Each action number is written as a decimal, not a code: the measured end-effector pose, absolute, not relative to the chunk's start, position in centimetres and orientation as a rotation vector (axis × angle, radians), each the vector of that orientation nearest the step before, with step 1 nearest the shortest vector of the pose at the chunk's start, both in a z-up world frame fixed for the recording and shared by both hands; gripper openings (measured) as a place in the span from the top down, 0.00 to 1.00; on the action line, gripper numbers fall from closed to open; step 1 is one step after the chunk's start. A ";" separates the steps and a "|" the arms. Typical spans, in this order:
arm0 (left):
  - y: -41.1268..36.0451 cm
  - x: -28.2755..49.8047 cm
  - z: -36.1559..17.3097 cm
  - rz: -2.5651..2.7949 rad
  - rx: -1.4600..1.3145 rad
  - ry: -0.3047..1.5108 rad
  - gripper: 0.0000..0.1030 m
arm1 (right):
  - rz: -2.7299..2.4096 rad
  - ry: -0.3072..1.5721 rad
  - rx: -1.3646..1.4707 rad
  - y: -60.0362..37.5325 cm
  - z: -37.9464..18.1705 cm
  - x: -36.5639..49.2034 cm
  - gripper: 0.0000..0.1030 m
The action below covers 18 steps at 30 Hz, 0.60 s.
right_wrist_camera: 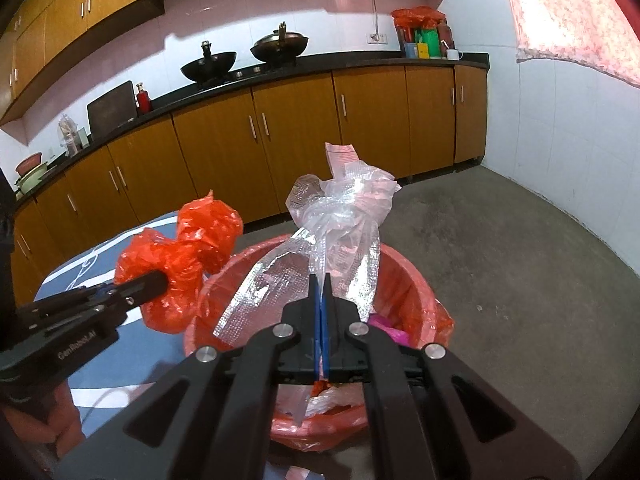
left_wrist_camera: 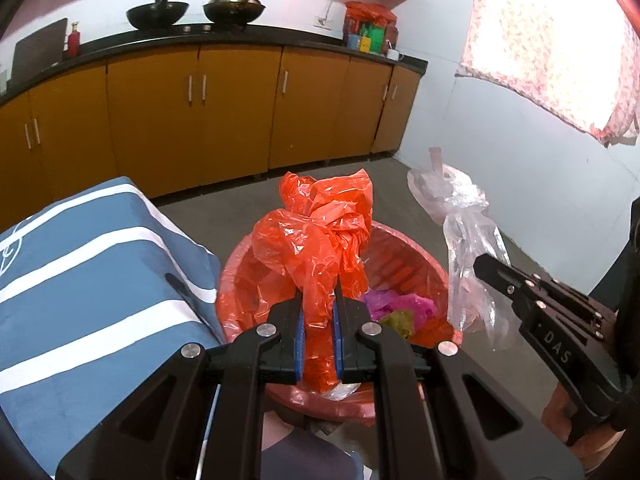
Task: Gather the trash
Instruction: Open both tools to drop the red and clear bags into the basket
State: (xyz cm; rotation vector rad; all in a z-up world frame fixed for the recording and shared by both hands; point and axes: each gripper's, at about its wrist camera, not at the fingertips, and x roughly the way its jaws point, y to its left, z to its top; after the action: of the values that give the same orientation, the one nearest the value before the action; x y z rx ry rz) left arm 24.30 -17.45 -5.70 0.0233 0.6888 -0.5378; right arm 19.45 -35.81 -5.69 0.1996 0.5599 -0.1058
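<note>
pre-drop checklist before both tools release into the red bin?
1. Left tool clamped on orange bag: ok.
2. Right tool clamped on clear bag: ok.
3. Orange bag over red bin: ok in the left wrist view, though the right wrist view shows its bulk nearer the left rim, so cannot tell fully.
4. Clear bag over bin: ok in the right wrist view; the left wrist view puts it near the right rim.
5. Room in bin: ok, only pink scraps at the bottom.
6. Liner seated on rim: cannot tell all round.
</note>
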 end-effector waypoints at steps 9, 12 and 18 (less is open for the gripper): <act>-18.8 25.5 -7.1 -0.555 0.037 0.721 0.89 | -0.103 0.567 0.209 -36.2 -6.4 20.9 0.96; -18.6 25.9 -7.6 -0.555 0.021 0.734 0.71 | -0.093 0.576 0.219 -36.3 -6.8 21.2 0.92; -17.8 26.0 -8.0 -0.520 0.009 0.744 0.57 | -0.094 0.584 0.221 -36.4 -7.5 20.8 0.77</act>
State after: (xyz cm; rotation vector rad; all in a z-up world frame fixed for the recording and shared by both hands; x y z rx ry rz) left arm 26.02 -17.84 -8.05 0.0088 0.7436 -0.5200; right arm 20.84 -36.36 -7.50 0.2206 0.5843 -0.0938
